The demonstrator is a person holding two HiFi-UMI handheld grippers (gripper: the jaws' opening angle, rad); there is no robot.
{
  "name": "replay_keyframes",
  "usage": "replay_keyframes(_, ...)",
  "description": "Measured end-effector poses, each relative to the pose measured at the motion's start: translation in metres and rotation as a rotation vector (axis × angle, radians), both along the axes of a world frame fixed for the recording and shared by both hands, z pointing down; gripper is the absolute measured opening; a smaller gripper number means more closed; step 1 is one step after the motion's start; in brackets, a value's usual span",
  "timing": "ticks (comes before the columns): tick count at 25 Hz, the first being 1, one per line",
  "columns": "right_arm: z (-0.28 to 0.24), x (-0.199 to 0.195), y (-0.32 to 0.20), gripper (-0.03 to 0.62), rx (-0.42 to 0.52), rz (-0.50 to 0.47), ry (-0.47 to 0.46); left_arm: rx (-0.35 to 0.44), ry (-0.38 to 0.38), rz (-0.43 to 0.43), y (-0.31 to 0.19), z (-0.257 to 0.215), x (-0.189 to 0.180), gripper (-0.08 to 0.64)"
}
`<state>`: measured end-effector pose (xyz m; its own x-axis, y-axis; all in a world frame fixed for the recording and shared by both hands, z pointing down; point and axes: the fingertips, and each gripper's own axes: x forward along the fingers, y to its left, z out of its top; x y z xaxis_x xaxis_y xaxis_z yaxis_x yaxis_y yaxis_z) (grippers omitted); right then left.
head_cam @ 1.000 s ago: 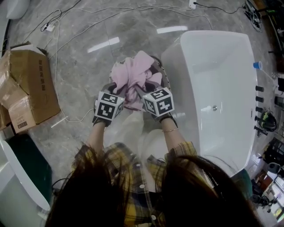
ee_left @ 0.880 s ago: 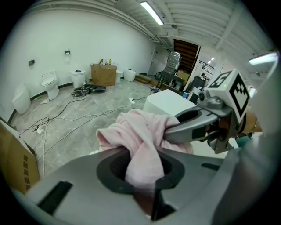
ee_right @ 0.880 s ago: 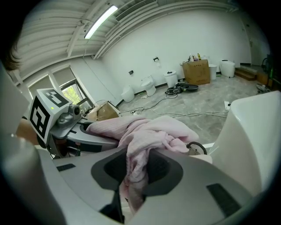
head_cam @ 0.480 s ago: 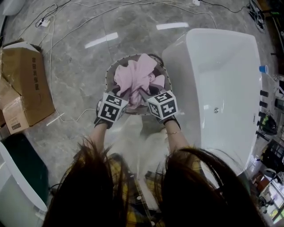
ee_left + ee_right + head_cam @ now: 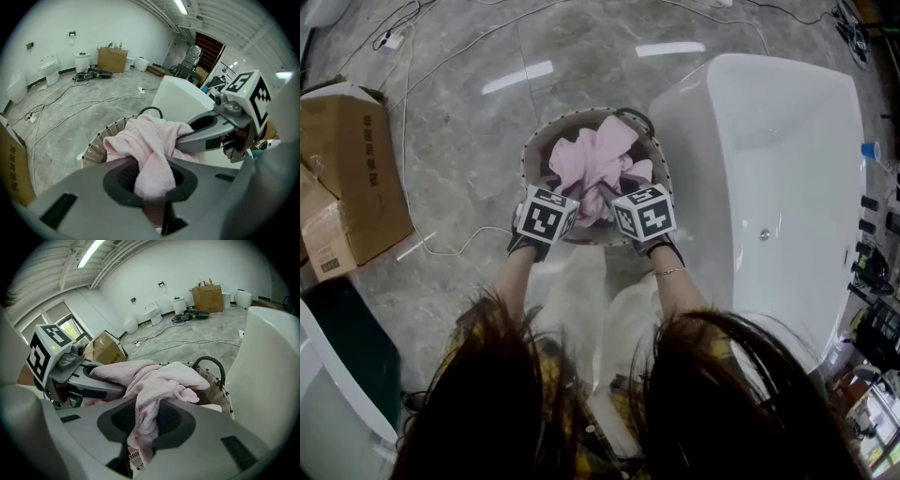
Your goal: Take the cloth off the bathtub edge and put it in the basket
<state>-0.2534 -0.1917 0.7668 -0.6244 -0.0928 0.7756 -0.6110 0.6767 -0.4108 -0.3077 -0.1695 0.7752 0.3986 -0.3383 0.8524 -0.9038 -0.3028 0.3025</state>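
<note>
While both hang over the basket point(image 5: 528, 155) | left tool point(image 5: 152, 180): clamped on cloth point(image 5: 595, 159) | right tool point(image 5: 143, 425): clamped on cloth

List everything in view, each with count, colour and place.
cloth: one, pink, bunched at the basket's mouth
basket: one, pale woven with dark handle, on the floor beside the bathtub
bathtub: one, white, on the floor
cardboard box: one, brown, on the floor away from the bathtub
cables: several, white, trailing across the grey floor
toilets: at least two, white, along the far wall
left gripper: one, grey, shut on cloth
right gripper: one, grey, shut on cloth
forearms: two, bare, behind the grippers
</note>
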Motion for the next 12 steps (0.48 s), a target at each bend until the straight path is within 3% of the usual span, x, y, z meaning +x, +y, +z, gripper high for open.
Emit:
replay_keyframes(8,0.033,0.01,-0.005,0.098,-0.061,0.026,0.064,-0.066,-0.024,0.023,-0.008,0.027,0.008,0.075)
replay_keyframes(12,0.052,0.018,0.005,0.098,-0.103,0.032,0.115,-0.12,-0.075,0.032,-0.005,0.038,0.006,0.075)
